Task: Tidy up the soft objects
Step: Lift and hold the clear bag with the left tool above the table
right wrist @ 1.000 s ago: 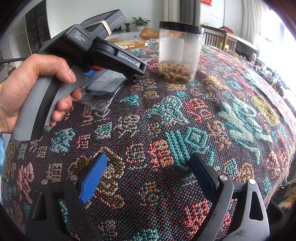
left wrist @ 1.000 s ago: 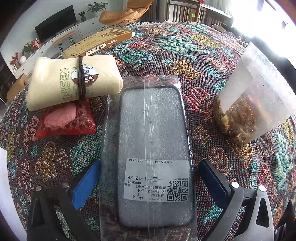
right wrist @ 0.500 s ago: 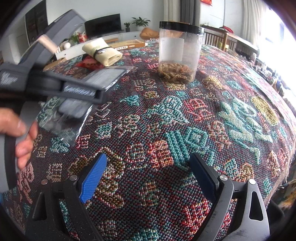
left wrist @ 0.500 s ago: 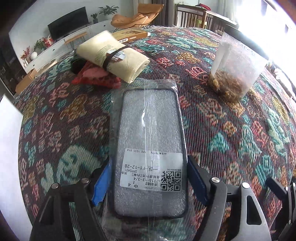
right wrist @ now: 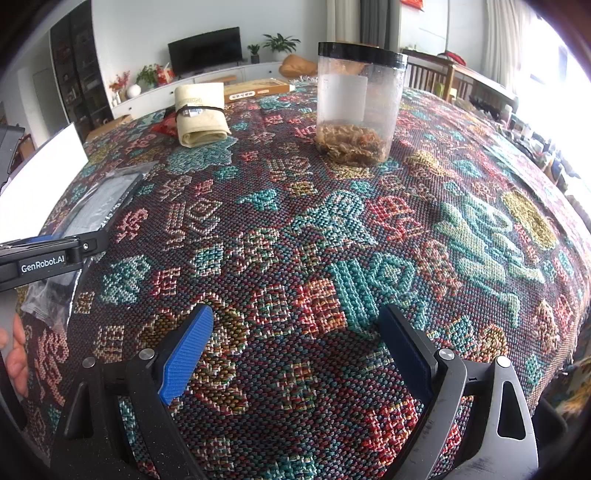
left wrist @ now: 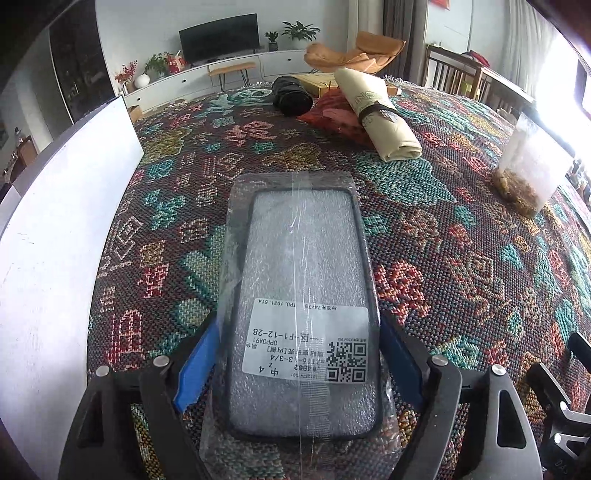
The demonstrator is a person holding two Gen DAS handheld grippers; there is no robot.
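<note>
walls: white | far wall: black TV (left wrist: 218,37) on low white cabinet (left wrist: 229,72), green plants (left wrist: 300,31) | right: wooden chair (left wrist: 456,75), bright window light | orange lounge chair (left wrist: 354,51)

On the patterned tablecloth (right wrist: 332,229) there is one bagged phone case (left wrist: 303,302) bearing one white label (left wrist: 306,339), near and left. At the far side lie one cream rolled cloth (left wrist: 376,114) tied with a dark band, one red pouch (left wrist: 332,114) under it, one black rolled bundle (left wrist: 291,95) to its left, and one flat cardboard box (right wrist: 255,90) behind. One clear jar (right wrist: 356,107) with a black lid stands far right. One white board (left wrist: 48,240) lines the left edge. Two grippers show, each with two blue-padded fingers.
</note>
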